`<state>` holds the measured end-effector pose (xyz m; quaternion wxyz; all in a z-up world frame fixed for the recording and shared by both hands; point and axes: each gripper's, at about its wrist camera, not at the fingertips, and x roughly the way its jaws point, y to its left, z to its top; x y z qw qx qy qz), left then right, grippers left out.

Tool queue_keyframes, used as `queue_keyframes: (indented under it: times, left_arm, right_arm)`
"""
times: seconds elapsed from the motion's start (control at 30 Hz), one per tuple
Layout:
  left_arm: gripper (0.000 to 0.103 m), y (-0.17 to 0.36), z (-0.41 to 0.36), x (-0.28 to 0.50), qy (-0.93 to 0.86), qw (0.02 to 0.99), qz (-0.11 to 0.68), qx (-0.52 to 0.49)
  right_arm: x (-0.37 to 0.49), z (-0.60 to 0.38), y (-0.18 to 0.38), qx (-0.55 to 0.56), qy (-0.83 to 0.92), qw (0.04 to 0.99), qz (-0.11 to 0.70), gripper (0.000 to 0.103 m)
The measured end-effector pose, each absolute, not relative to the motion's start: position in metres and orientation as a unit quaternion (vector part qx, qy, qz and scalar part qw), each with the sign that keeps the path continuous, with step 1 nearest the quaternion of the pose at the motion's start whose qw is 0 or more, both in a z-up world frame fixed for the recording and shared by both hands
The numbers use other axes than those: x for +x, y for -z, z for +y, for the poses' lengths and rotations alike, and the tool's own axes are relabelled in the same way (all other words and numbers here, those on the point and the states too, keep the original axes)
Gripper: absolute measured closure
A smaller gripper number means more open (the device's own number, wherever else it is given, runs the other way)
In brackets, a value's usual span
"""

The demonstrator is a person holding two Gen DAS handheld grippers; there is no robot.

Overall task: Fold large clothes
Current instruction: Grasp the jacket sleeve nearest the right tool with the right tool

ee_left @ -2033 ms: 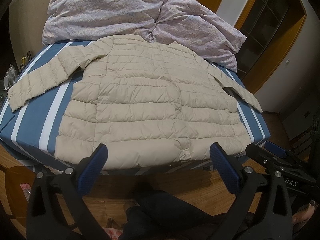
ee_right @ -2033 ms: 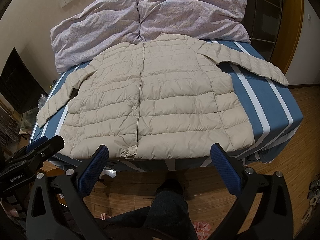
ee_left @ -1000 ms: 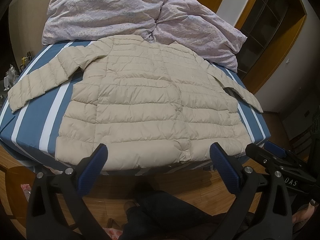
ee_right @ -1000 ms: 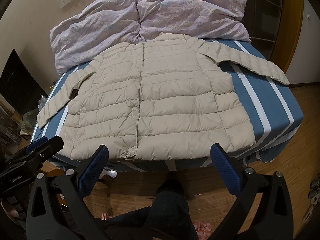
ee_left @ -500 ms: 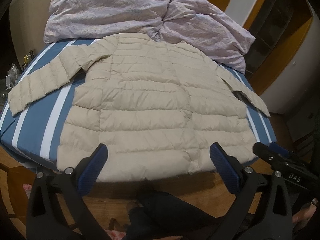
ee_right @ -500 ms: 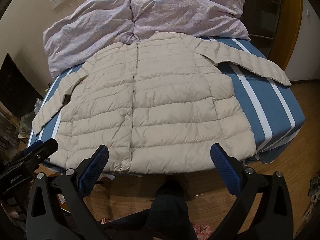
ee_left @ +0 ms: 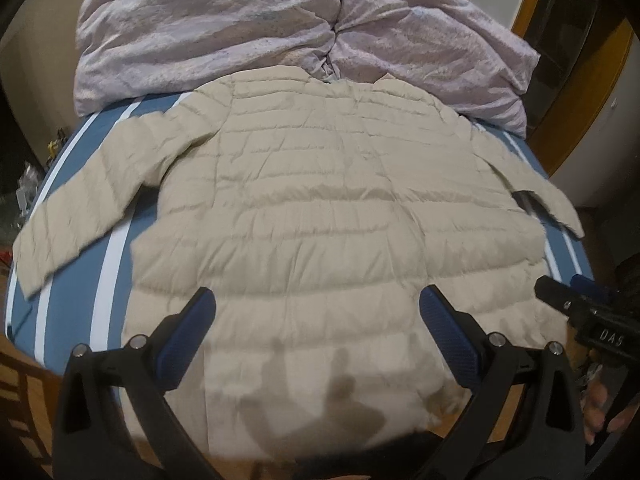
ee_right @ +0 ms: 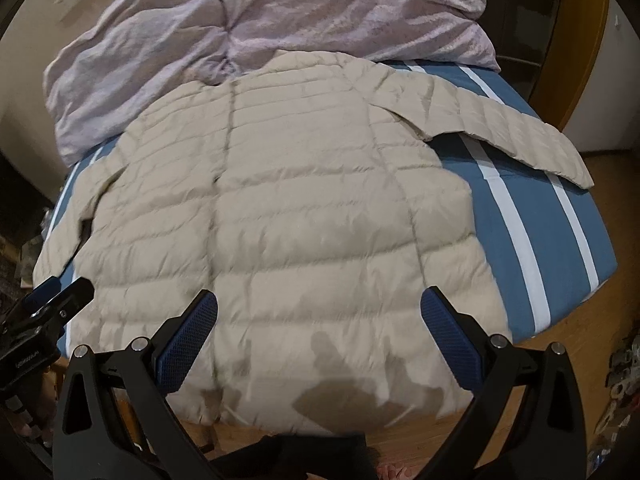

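Bed (ee_left: 80, 280) w/ jacket (ee_left: 320, 220) (duvet (ee_left: 240, 32) behind).

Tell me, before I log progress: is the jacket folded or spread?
Spread. The jacket lies flat on the bed, both sleeves out sideways, no fold yet.

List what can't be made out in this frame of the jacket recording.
- Jacket hem: in both wrist views, shadowed and partly covered by the open left tool and right tool.
- Clutter by the bed, left wrist view: too small and dark to identify.
- Items on the floor, right wrist view: cut off by the fisheye edge.
- Whole scene: motion-blurred, so the stitching is soft.
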<state>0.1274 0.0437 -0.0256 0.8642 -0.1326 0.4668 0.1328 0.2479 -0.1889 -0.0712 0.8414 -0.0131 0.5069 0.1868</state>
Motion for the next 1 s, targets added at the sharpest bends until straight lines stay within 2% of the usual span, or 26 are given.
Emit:
queue_keyframes:
  times: [0.2, 0.37, 0.5, 0.77, 1.0]
  left_arm:
    - [0.002, 0.043, 0.058, 0.183, -0.141, 0.852, 0.493, -0.107]
    - [0.002, 0.065, 0.072, 0.221, -0.151, 0.835, 0.519, -0.098]
    - [0.002, 0.077, 0.079, 0.242, -0.153, 0.827, 0.532, -0.099]
    - [0.002, 0.088, 0.089, 0.265, -0.153, 0.817, 0.545, -0.106]
    - [0.002, 0.092, 0.098, 0.278, -0.141, 0.815, 0.549, -0.12]
  right_arm:
    - [0.314, -0.201, 0.088, 0.012, -0.151, 0.838, 0.524, 0.001]
    - [0.382, -0.248, 0.101, 0.07, -0.076, 0.833, 0.544, 0.002]
    - [0.425, -0.306, 0.118, 0.153, -0.008, 0.811, 0.565, 0.013]
    - [0.468, -0.412, 0.147, 0.323, 0.107, 0.757, 0.557, 0.028]
    - [0.479, -0.468, 0.159, 0.389, 0.183, 0.736, 0.523, 0.039]
